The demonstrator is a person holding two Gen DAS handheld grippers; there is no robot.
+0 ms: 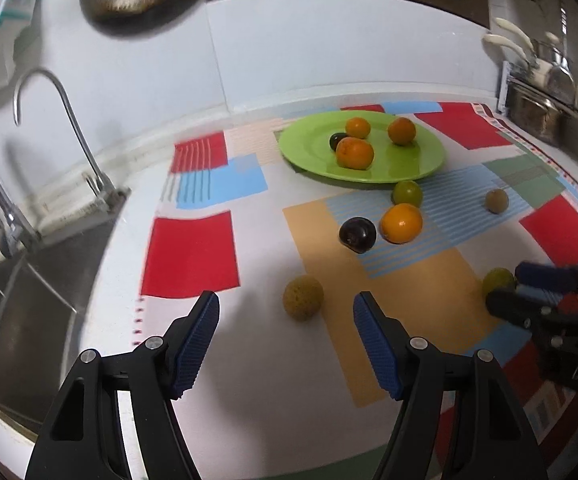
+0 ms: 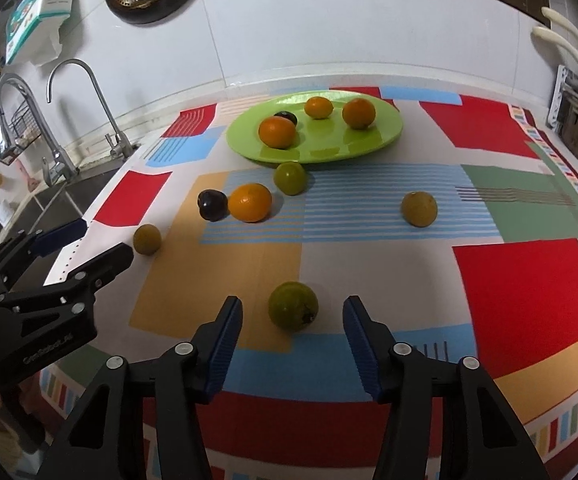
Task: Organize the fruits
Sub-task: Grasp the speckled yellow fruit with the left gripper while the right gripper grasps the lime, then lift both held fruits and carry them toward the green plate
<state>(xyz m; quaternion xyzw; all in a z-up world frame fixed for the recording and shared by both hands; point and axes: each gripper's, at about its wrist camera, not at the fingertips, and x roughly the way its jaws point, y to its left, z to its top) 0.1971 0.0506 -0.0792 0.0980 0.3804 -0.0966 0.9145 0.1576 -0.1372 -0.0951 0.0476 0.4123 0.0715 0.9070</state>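
The left gripper [image 1: 287,316] had its fingers [image 1: 199,336] spread wide with nothing held; a rough yellow-green fruit [image 1: 303,297] lay on the table [image 1: 265,364] just ahead of the gap between them, nearer the right-hand finger and touching neither. The right gripper [image 2: 293,320] stood with its fingers [image 2: 227,344] at a narrower spread, still apart, and a green fruit [image 2: 293,306] sat just beyond the tips, centred on the gap and clear of both pads.

Farther ahead of the left fingers lay a dark plum [image 1: 357,235] beside a loose orange [image 1: 401,223], with a smaller green fruit [image 1: 407,193] behind them at the edge of the green plate [image 1: 309,148]. The plate carried three oranges and one dark fruit. Off to the right of those fingers a brownish fruit [image 1: 496,200] lay alone on the patterned cloth [image 1: 191,252]. A sink [image 1: 29,300] lay to the left of the left fingers.
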